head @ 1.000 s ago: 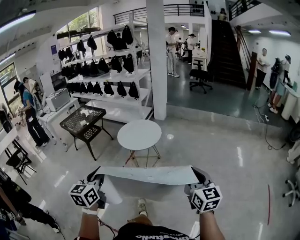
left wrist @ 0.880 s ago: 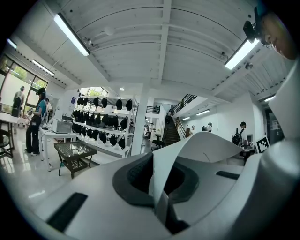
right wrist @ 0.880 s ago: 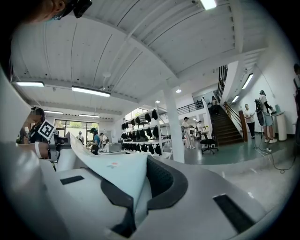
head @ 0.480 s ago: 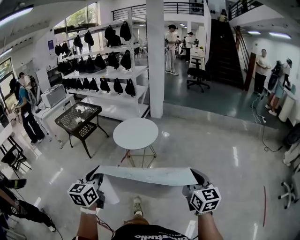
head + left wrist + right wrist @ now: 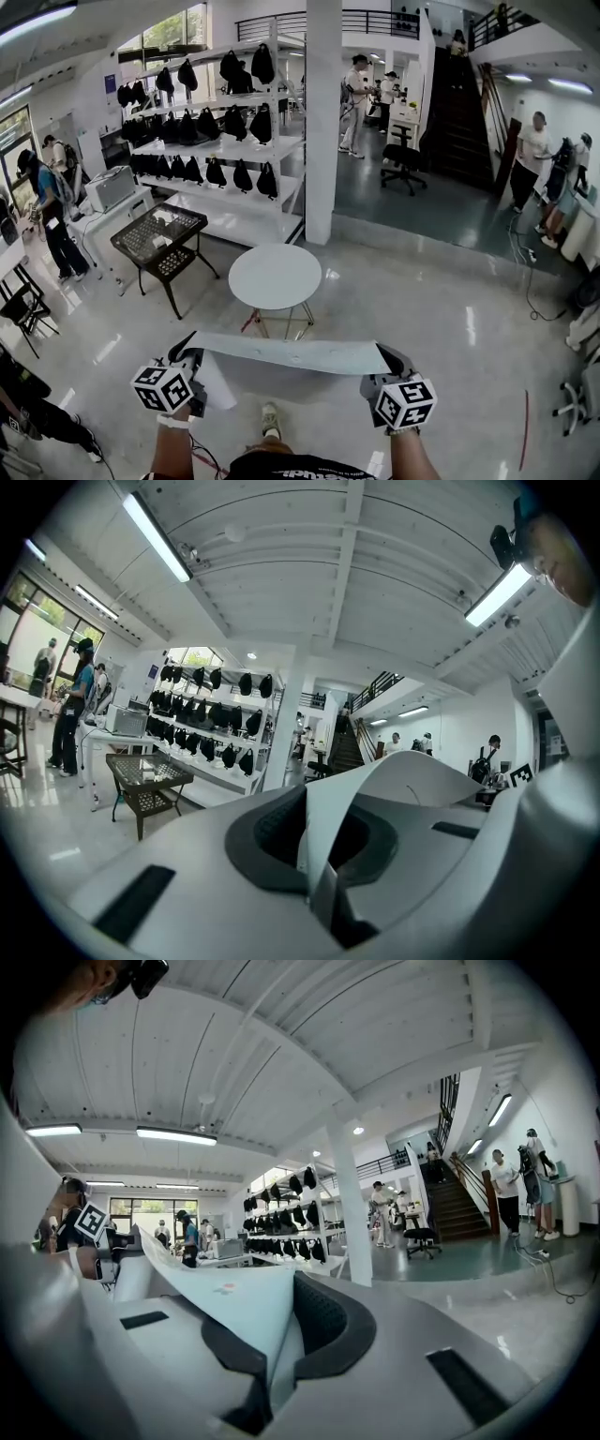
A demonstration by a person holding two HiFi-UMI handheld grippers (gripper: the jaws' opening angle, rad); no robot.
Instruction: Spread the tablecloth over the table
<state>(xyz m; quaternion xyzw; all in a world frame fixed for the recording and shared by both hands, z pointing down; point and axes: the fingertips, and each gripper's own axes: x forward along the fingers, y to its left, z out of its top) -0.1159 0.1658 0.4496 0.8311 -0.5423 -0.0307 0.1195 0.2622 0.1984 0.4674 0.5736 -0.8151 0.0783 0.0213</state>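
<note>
- Room: open hall with a glossy pale floor [image 5: 450, 328]; white pillar [image 5: 323, 122] at twelve o'clock; shelving [image 5: 220, 141] hung with dark bags at eleven; black mesh table [image 5: 161, 239] at ten; people stand round the edges.
- Round white table [image 5: 276, 276]: twelve o'clock, well apart from the cloth.
- Tablecloth [image 5: 291, 352]: pale sheet held in the air between both grippers, short of the table; not yet over it.
- Left gripper [image 5: 187, 356]: jaws pinching the cloth's left end.
- Right gripper [image 5: 392, 361]: jaws pinching the right end.
- Step in hand, as judged: carrying to the table; keep the grips level and the edge taut; pass the leading edge beyond the far rim; centre it; lower both ends together.
</note>
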